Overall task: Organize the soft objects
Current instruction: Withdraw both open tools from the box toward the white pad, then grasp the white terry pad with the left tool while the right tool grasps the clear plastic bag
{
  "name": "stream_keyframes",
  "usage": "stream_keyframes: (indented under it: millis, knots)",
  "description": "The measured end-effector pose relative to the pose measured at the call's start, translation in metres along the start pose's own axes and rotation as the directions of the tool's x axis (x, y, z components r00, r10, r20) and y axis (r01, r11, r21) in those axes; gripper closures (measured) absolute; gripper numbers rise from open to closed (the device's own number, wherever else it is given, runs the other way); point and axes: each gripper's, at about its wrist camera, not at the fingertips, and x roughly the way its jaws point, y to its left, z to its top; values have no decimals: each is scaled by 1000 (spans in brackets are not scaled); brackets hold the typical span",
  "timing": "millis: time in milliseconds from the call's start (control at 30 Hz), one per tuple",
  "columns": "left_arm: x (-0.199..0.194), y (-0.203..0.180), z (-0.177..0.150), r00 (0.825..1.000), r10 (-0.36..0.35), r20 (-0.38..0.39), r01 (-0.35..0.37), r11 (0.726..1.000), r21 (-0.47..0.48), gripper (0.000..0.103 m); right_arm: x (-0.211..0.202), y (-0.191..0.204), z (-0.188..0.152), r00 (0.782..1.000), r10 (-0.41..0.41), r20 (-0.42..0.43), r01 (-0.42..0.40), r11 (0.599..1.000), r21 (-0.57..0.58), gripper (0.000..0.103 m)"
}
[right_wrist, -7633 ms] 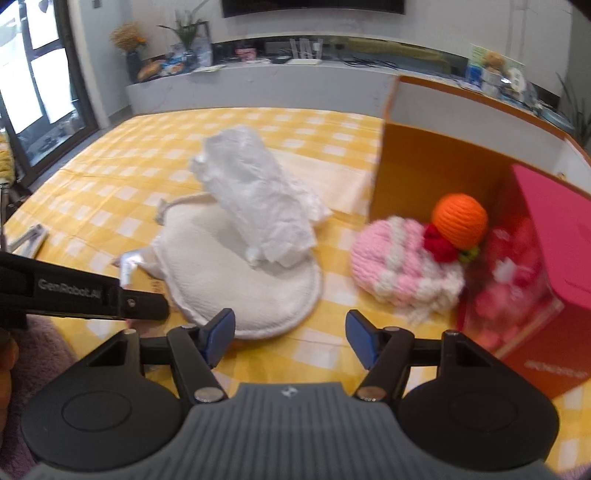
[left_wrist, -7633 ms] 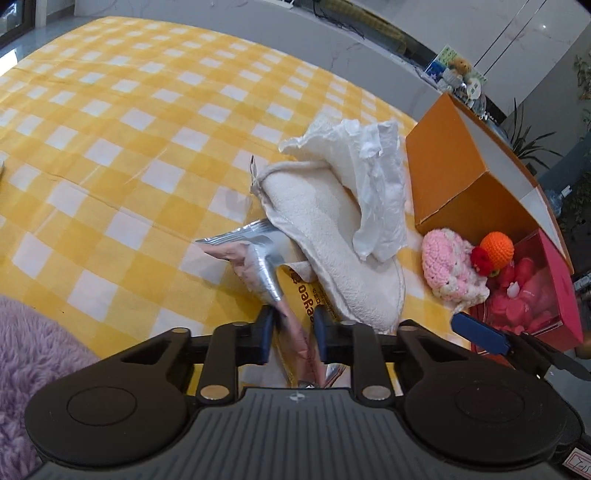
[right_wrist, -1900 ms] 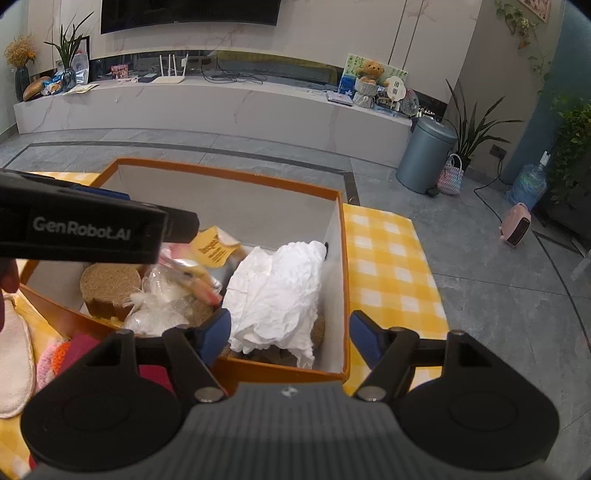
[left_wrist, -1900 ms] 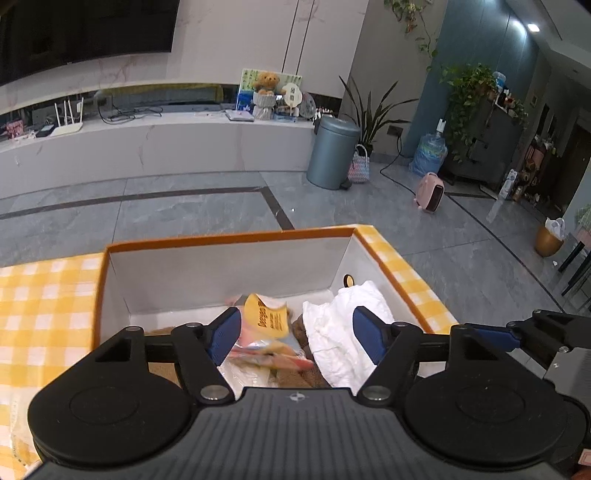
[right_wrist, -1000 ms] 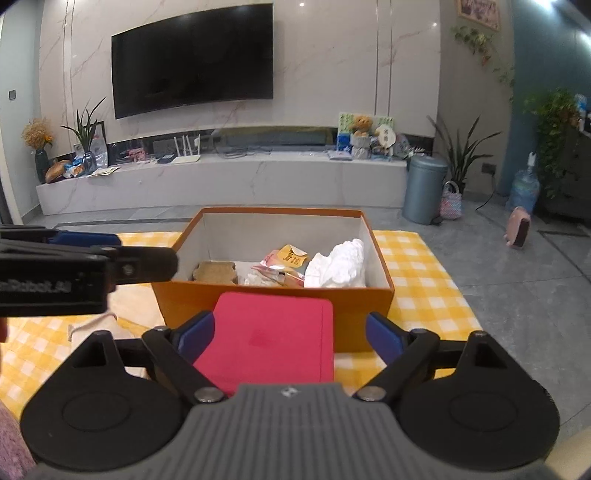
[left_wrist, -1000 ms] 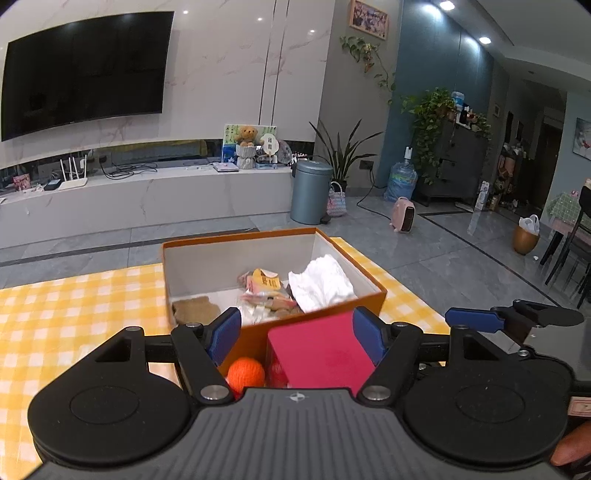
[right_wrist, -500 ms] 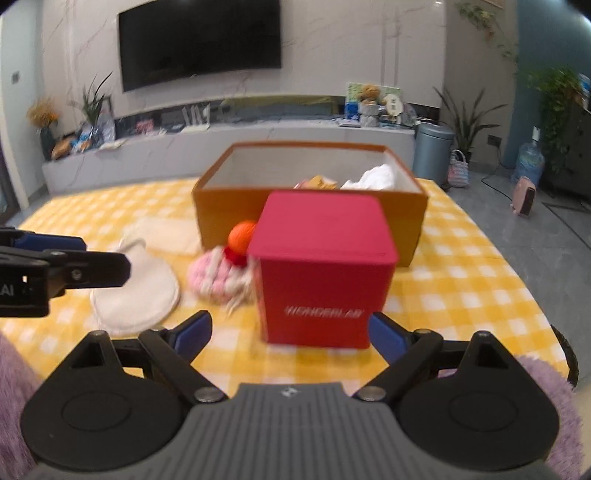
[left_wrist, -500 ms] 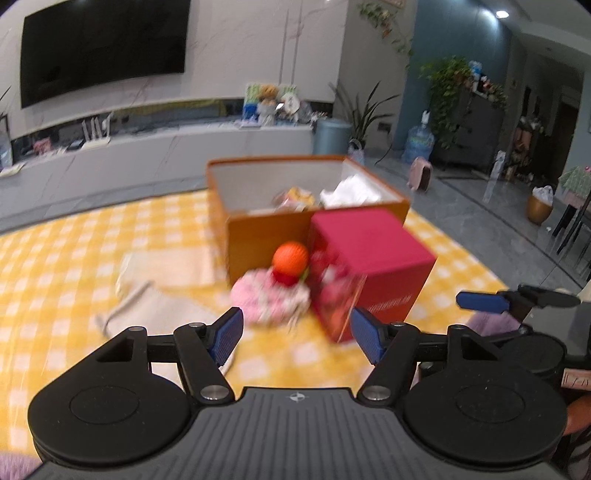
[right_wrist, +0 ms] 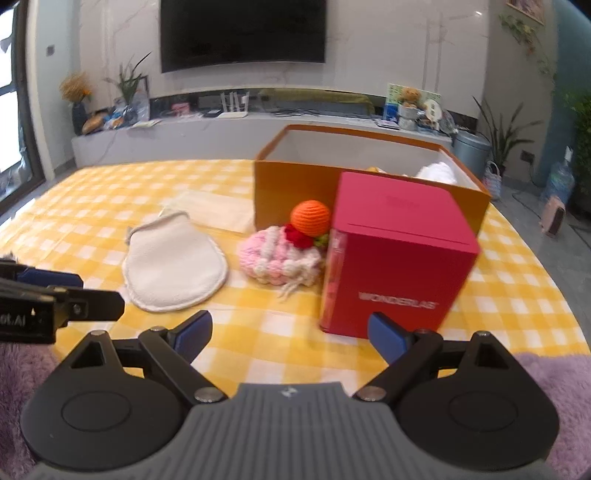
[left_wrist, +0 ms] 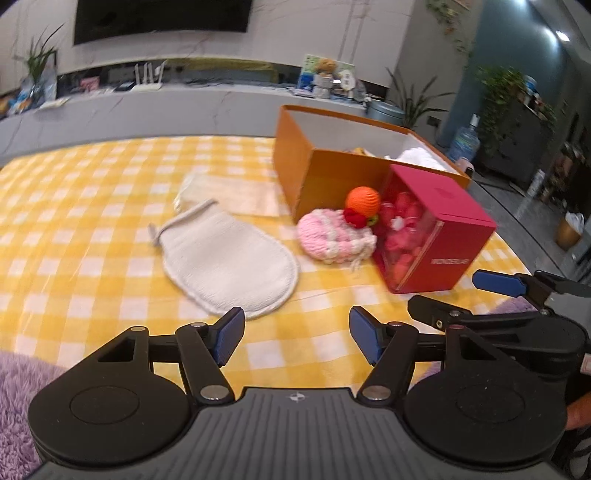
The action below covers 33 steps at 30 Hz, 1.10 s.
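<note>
Room: living room with a dark wall television is showing behind a counter covered in yellow-and-white check cloth.
Change: both grippers are now hanging back over the near edge of the counter, where a moment ago they were looking down into the orange box; a yellow packet and white crumpled tissue are sitting inside it now.
Left gripper: fingers are standing wide with nothing between them, narrowing slightly.
Right gripper: fingers are spread wide, gripping nothing.
Left to sort: white fleece mitt is lying flat in the middle of the counter; pink crocheted piece with an orange yarn ball on it is touching the red box; a cream cloth is lying behind the mitt.
Meaning: one drop-off looks finished, and the mitt, nearest the left fingers, is probably the next pick.
</note>
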Motion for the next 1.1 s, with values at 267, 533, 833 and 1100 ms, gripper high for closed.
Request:
stream_keyframes:
  millis: [267, 533, 833, 1100]
  knots:
    - [0, 29, -2, 1000, -1, -2, 1, 990, -142, 29, 19, 20, 8, 999, 36, -25, -38, 998, -56, 22]
    - [16, 44, 9, 999, -10, -33, 2, 974, -228, 29, 51, 37, 16, 995, 73, -62, -80, 990, -116, 39]
    - [63, 66, 42, 991, 89, -105, -114, 956, -271, 25, 106, 53, 43, 989, 116, -96, -129, 982, -136, 48]
    - [95, 82, 38, 982, 87, -169, -139, 934, -329, 26, 149, 57, 36, 975, 141, -171, -154, 986, -63, 55]
